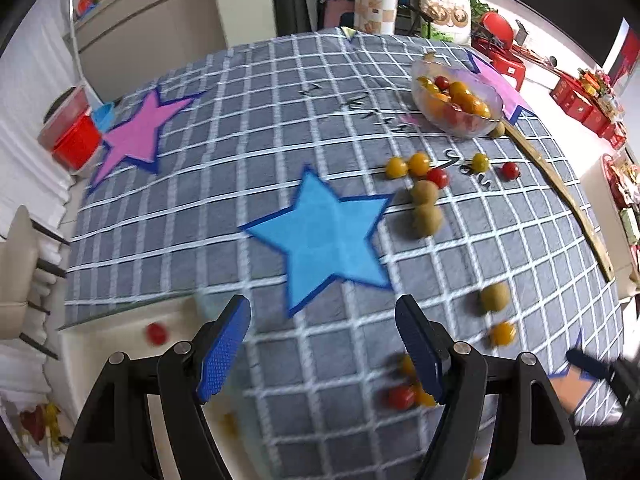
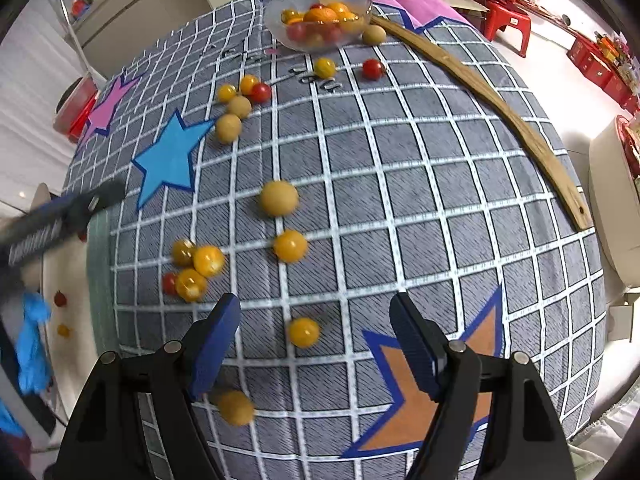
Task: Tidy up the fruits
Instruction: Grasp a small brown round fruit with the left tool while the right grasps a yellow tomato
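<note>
both claws, left claw (image 1: 322, 346) and right claw (image 2: 316, 340), stood wide and empty; the round fruits (image 2: 279, 198) could have rolled off the counter (image 2: 440, 184) if nudged.

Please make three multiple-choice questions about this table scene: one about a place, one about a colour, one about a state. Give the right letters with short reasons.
1. Where does the glass bowl stand?
A. at the far end of the cloth
B. on the orange star
C. on the floor

2. What colour is the star near the two tan fruits?
A. green
B. blue
C. yellow

3. What is in the right gripper?
A. a tomato
B. a spoon
C. nothing

Answers: 1 A, the bowl sits far from both grippers. 2 B, it is light blue with a dark edge. 3 C, its fingers stand apart, gripping nothing.
</note>
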`<state>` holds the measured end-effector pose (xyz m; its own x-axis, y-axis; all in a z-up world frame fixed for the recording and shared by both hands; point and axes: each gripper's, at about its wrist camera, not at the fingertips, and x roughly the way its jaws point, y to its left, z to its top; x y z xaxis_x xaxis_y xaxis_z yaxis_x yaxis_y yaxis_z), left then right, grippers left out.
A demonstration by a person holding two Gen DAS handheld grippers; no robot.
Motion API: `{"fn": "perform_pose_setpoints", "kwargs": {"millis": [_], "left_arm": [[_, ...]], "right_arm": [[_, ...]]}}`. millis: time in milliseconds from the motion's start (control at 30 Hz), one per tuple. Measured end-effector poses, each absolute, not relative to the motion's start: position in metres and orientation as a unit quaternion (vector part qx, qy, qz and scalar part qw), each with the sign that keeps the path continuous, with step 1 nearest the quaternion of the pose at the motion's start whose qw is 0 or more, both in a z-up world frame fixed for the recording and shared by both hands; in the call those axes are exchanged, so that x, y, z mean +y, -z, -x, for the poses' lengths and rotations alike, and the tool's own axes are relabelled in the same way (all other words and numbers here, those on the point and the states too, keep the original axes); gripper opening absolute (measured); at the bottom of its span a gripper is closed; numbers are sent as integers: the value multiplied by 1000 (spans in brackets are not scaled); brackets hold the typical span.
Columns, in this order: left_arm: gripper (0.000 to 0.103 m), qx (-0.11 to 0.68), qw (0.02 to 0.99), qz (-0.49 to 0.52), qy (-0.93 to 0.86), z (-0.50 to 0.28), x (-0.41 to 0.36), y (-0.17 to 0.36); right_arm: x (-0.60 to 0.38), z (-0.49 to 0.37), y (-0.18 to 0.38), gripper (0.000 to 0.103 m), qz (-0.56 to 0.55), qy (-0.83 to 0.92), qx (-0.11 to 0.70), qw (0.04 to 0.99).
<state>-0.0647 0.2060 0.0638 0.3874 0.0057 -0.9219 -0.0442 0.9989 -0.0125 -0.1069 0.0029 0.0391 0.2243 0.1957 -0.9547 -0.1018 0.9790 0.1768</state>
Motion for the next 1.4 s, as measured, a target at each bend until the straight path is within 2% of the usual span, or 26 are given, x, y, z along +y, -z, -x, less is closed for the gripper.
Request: {"fn": "perform_pose_setpoints", "kwargs": {"millis": [167, 333, 700, 767, 833, 867, 967, 1033, 1133, 1267, 1400], "left_arm": [[76, 564, 826, 21, -8, 40, 183, -48], [76, 563, 826, 14, -6, 17, 164, -39], [75, 572, 820, -2, -9, -9, 142, -16], [61, 575, 818, -4, -7, -10, 140, -13], [60, 574, 819, -1, -6, -11, 140, -13], [53, 573, 820, 1, -4, -11, 140, -13], [35, 571, 821, 5, 8, -9, 138, -15], [27, 569, 822, 1, 13, -8, 134, -15], [27, 570, 822, 6, 17, -7, 134, -16], [27, 564, 825, 18, 20, 8, 144, -24], [27, 561, 827, 31, 20, 24, 159, -34]], "right_arm": [[-2, 111, -28, 79, -37, -107, 625, 772], [-2, 119, -19, 68, -24, -115, 630, 768], [6, 136, -11, 64, 12, -123, 620, 775], [12, 139, -11, 60, 24, -121, 618, 776], [21, 141, -10, 53, 31, -121, 616, 778], [26, 142, -9, 52, 39, -120, 615, 778], [48, 148, -8, 36, 65, -118, 610, 781], [60, 152, -9, 20, 71, -121, 609, 781], [67, 156, -10, 21, 56, -128, 610, 780], [53, 151, -11, 20, -34, -153, 619, 770], [46, 150, -11, 20, -71, -154, 625, 762]]}}
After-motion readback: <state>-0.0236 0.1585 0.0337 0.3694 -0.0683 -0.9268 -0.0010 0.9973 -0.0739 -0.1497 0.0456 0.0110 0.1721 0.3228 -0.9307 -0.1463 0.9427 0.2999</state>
